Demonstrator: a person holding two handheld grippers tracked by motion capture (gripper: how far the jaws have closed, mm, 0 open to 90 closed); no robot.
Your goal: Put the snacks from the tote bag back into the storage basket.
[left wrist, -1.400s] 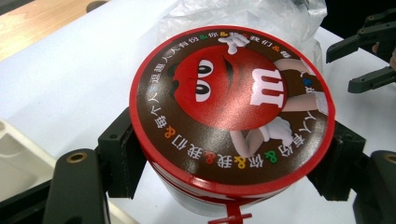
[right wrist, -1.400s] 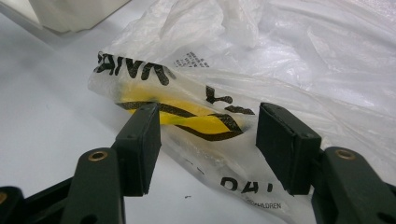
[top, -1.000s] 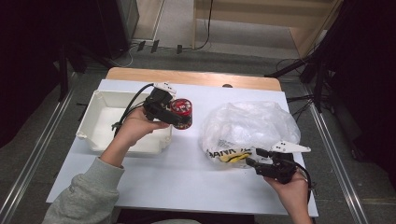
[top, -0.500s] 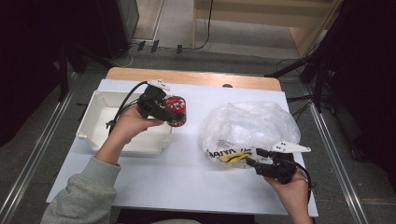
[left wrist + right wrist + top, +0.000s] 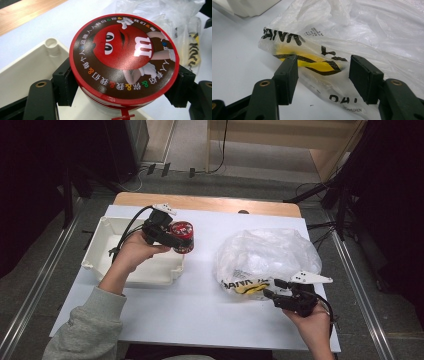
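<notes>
Your left gripper [image 5: 176, 240] holds the round red-lidded candy tin [image 5: 182, 236] over the right end of the white plastic tray [image 5: 100, 245] — the tray lies on the table's left. The crumpled clear plastic bag [image 5: 265, 252] lies to the right, just ahead of your right gripper [image 5: 272, 289].

Round red candy tub [image 5: 123, 62], brown printed lid closed, face up and slightly tilted, held off the bench over the near-right corner of a white plastic tray [image 5: 107, 247]. Crumpled clear plastic bag [image 5: 265, 255], black lettering, right.

White table [image 5: 200, 305] over wooden desk edge [image 5: 210, 202] far side; cables [image 5: 165, 170] on grey floor beyond.
</notes>
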